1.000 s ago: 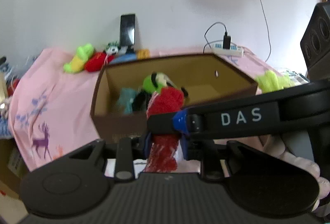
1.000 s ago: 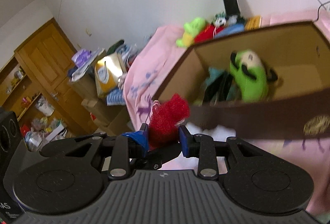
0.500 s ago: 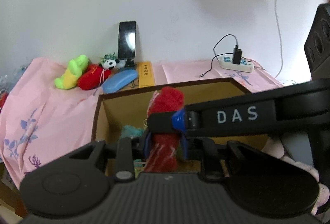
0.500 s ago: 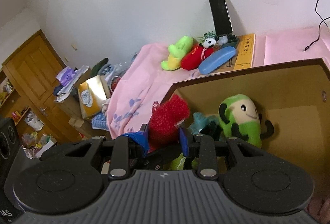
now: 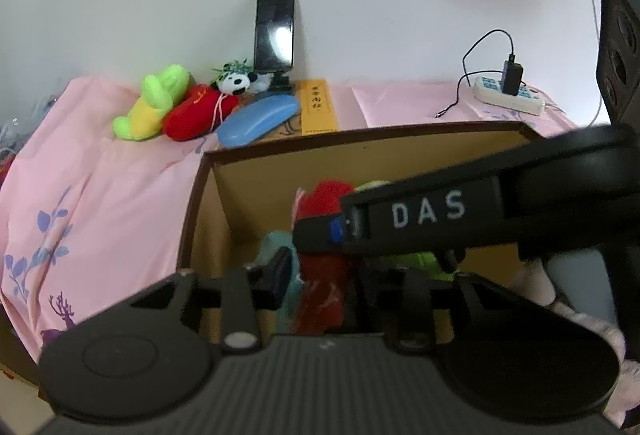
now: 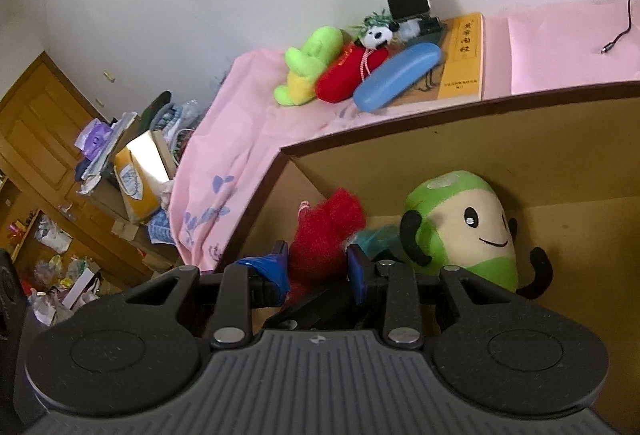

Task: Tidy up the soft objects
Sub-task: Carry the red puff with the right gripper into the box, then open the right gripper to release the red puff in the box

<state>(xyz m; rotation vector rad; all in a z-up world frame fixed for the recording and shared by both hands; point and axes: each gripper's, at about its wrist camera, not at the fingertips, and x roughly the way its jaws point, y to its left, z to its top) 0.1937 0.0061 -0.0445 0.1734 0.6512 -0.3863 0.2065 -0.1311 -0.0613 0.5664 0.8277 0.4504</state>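
The red fuzzy toy (image 5: 322, 259) stands upright over the open cardboard box (image 5: 280, 155), between the fingers of both claws. The left claw (image 5: 320, 275) is opening, its left finger clear of the toy, its right finger hidden behind the other tool's arm. The right claw (image 6: 318, 267) is also opening, yet its blue pads (image 6: 276, 267) seem to touch the toy's (image 6: 326, 235) sides. The toy's long axis runs top to bottom, the fluffy end up; its lower end is cut off by the tool body. A green plush (image 6: 464, 231) lies inside the box.
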